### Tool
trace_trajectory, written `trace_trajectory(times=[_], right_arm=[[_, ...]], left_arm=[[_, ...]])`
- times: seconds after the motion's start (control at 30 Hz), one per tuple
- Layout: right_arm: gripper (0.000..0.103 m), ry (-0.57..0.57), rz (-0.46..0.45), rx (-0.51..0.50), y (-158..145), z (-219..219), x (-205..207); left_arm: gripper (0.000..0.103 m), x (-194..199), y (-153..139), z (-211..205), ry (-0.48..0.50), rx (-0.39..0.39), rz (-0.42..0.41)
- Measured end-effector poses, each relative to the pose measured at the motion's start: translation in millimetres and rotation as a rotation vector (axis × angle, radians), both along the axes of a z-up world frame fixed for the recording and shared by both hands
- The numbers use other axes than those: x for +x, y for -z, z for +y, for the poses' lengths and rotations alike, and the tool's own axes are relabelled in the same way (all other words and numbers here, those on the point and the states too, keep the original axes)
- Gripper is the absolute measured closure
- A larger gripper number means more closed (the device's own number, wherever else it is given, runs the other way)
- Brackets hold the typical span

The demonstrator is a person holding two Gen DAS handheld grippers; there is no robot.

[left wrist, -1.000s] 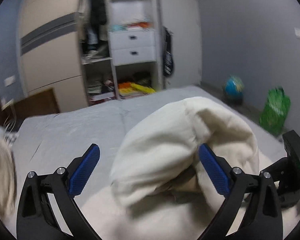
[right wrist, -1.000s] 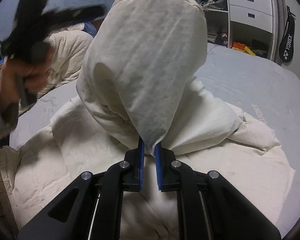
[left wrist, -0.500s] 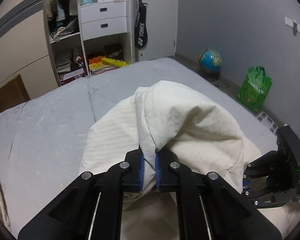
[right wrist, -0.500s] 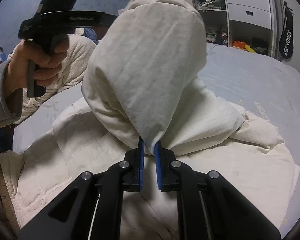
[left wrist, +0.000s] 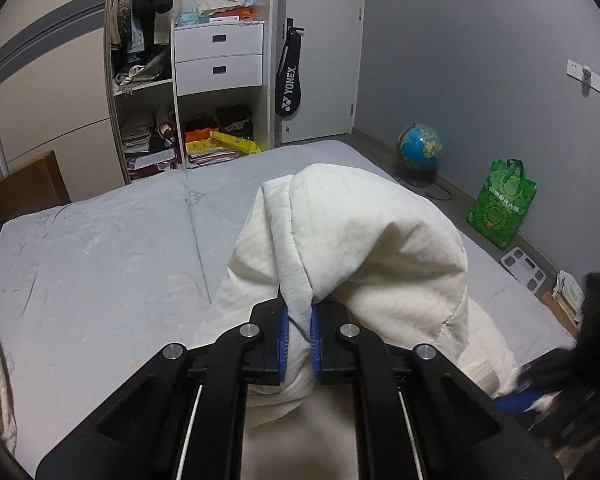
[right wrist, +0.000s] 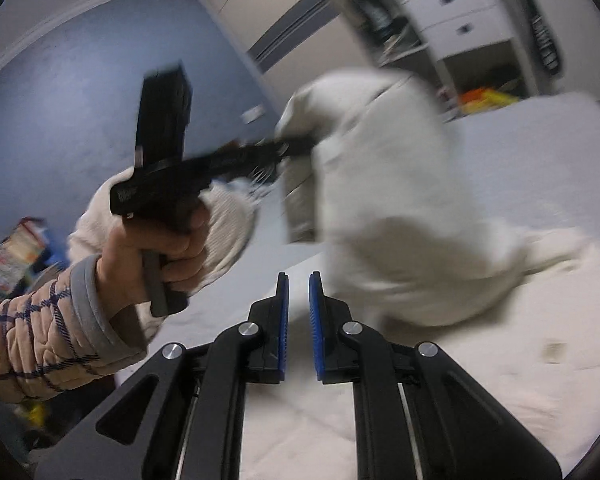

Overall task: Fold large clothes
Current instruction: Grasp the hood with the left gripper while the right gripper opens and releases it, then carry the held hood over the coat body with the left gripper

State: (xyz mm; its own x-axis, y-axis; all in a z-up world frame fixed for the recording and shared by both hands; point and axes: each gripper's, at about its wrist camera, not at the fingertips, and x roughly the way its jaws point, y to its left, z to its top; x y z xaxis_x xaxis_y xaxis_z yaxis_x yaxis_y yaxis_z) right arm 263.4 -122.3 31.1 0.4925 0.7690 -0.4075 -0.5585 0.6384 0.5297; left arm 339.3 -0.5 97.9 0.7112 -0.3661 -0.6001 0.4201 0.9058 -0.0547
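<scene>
Left wrist: left gripper (left wrist: 299, 330) clamps cream garment (left wrist: 364, 240); globe (left wrist: 419, 148) beyond; right gripper (right wrist: 298, 312) closed empty.

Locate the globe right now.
Left wrist view, right side: the globe stands on the floor by the grey wall, between the white door and the green bag.

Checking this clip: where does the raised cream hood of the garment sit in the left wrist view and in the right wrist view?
Left wrist: the cream hood fills centre to right, its edge pinched by the left gripper at lower centre.
Right wrist: the hood is blurred, upper centre-right, with the left gripper entering from its left side.
Shared landmark: the white drawer unit, top centre in the left wrist view, top right in the right wrist view.
</scene>
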Motion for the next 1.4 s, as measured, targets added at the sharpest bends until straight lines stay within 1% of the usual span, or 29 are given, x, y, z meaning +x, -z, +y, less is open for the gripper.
trace_trajectory(times=[0.03,0.07,0.1,0.17,0.23,0.33,0.4,0.47,0.5,0.53,0.6,0.67,0.77,0.8,0.87,0.9,0.93,0.97,1.0,1.03,1.07,1.13,1.2,1.27,1.3,1.33,1.4], right_arm=[[0.094,-0.007,0.014,-0.032,4,10,11],[0.094,0.01,0.034,-0.063,9,17,26],[0.094,0.04,0.068,-0.075,17,19,44],[0.094,0.118,0.103,-0.095,25,17,73],[0.094,0.181,0.09,-0.106,22,13,92],[0.094,0.248,0.005,-0.101,1,6,97],[0.094,0.264,-0.059,-0.114,-15,2,85],[0.094,0.257,-0.089,-0.168,-16,3,68],[0.094,0.243,-0.094,-0.201,-12,3,56],[0.094,0.23,-0.093,-0.222,-7,1,48],[0.094,0.207,-0.066,-0.275,11,-5,24],[0.094,0.199,-0.029,-0.295,24,-24,2],[0.094,0.217,0.013,-0.292,39,-44,-33],[0.094,0.238,0.011,-0.28,36,-50,-41],[0.094,0.271,-0.015,-0.25,27,-57,-53],[0.094,0.28,-0.036,-0.231,19,-60,-52],[0.094,0.282,-0.069,-0.213,4,-60,-49],[0.094,0.275,-0.104,-0.202,-13,-56,-43],[0.094,0.266,-0.127,-0.197,-24,-52,-39],[0.093,0.241,-0.151,-0.197,-39,-47,-28],[0.087,0.207,-0.157,-0.209,-51,-40,-13],[0.08,0.129,-0.115,-0.231,-65,-21,23],[0.08,0.051,-0.049,-0.261,-63,-4,53],[0.08,-0.022,0.025,-0.312,-43,12,72],[0.08,-0.047,0.052,-0.327,-37,16,72],[0.08,-0.064,0.074,-0.355,-24,19,69],[0.08,-0.076,0.096,-0.374,0,18,55]], left_arm=[[0.095,-6,-2,2,-0.001,-0.01,-0.001],[0.095,-11,-5,4,0.001,-0.017,-0.004],[0.095,-20,-7,7,0.002,-0.028,-0.011],[0.095,-35,-9,11,0.005,-0.057,-0.013],[0.095,-54,-6,13,0.011,-0.077,-0.005],[0.095,-76,6,12,0.005,-0.1,0.013],[0.095,-88,17,10,-0.004,-0.113,0.026],[0.095,-100,31,7,-0.031,-0.119,0.033],[0.095,-104,35,7,-0.041,-0.113,0.032],[0.095,-109,45,6,-0.059,-0.116,0.04],[0.095,-115,61,6,-0.072,-0.114,0.066],[0.095,-118,75,6,-0.082,-0.108,0.094],[0.094,-124,93,11,-0.1,-0.119,0.131],[0.094,-127,98,12,-0.105,-0.119,0.14],[0.094,-129,104,12,-0.106,-0.114,0.147],[0.094,-128,105,12,-0.106,-0.11,0.148],[0.093,-128,107,12,-0.106,-0.106,0.149],[0.093,-129,107,12,-0.106,-0.106,0.149],[0.093,-129,107,12,-0.108,-0.105,0.149],[0.093,-130,107,13,-0.109,-0.106,0.151],[0.093,-129,107,14,-0.11,-0.111,0.156],[0.093,-132,107,15,-0.117,-0.12,0.157],[0.093,-131,107,16,-0.123,-0.128,0.157],[0.092,-133,106,18,-0.135,-0.138,0.152],[0.091,-133,106,20,-0.146,-0.141,0.151],[0.09,-136,109,20,-0.158,-0.14,0.154],[0.087,-140,112,25,-0.189,-0.131,0.165]])
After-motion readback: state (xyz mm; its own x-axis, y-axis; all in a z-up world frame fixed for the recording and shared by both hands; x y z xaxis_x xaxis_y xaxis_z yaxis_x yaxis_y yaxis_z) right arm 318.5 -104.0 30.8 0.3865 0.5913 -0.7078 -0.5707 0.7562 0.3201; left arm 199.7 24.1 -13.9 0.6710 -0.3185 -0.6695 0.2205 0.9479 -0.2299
